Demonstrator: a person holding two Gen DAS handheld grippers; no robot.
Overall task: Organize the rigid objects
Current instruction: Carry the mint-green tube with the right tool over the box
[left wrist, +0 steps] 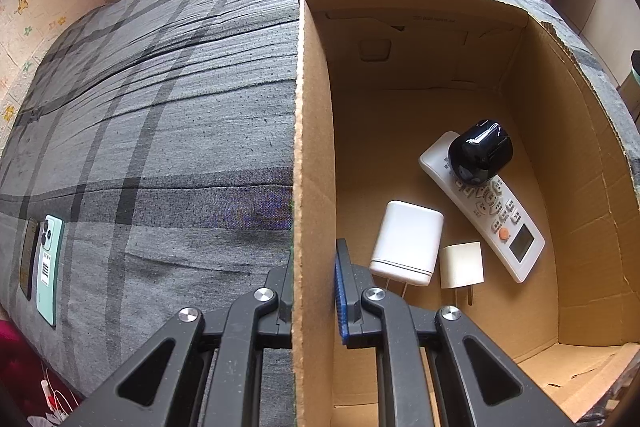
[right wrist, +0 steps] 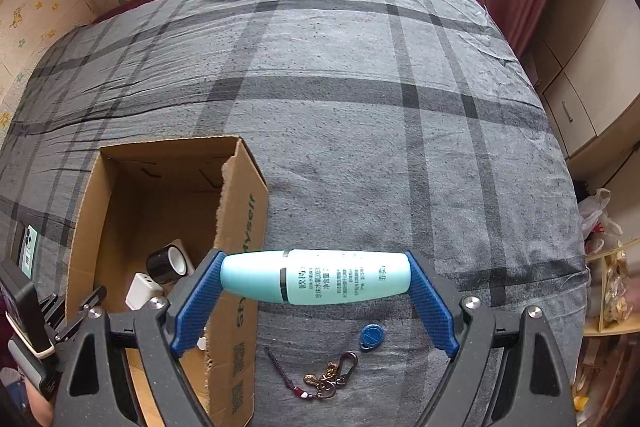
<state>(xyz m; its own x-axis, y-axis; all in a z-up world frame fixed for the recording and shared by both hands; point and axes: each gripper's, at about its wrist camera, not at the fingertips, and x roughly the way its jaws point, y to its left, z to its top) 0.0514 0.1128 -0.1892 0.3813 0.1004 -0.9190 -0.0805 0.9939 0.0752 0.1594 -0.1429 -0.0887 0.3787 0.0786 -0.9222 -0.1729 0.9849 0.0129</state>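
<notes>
Cardboard box (left wrist: 316, 155) sits on the grey plaid bedspread (left wrist: 160, 131) and already holds part of the clutter: a white remote control (left wrist: 486, 211) lying flat on the floor of the box, a black glossy roll (left wrist: 480, 151) resting on top of the remote's upper end, a large white charger (left wrist: 406, 243) and a smaller cream plug (left wrist: 462, 265) just beside it. So the sorting looks roughly half done, judging by what is inside against what is outside.

The left gripper (left wrist: 316, 291) straddles the near wall of the box, one finger outside and one inside; its fingers stand close on either side of the cardboard, apparently pinching the wall to steady the box.

The right gripper (right wrist: 316, 279) is clamped on a pale turquoise bottle (right wrist: 316, 277), held crosswise by its two ends between the blue pads (right wrist: 196, 303), just to the right of the box and above the bedspread. This bottle is probably the next item bound for the box.

Left to gather, as far as the views show: a blue round tag (right wrist: 371, 337) and a keychain with clips and charms (right wrist: 320, 377) lying on the bedspread below the bottle, and two phones (left wrist: 42, 263) side by side well to the left of the box, though whether the phones belong to the task I cannot tell
</notes>
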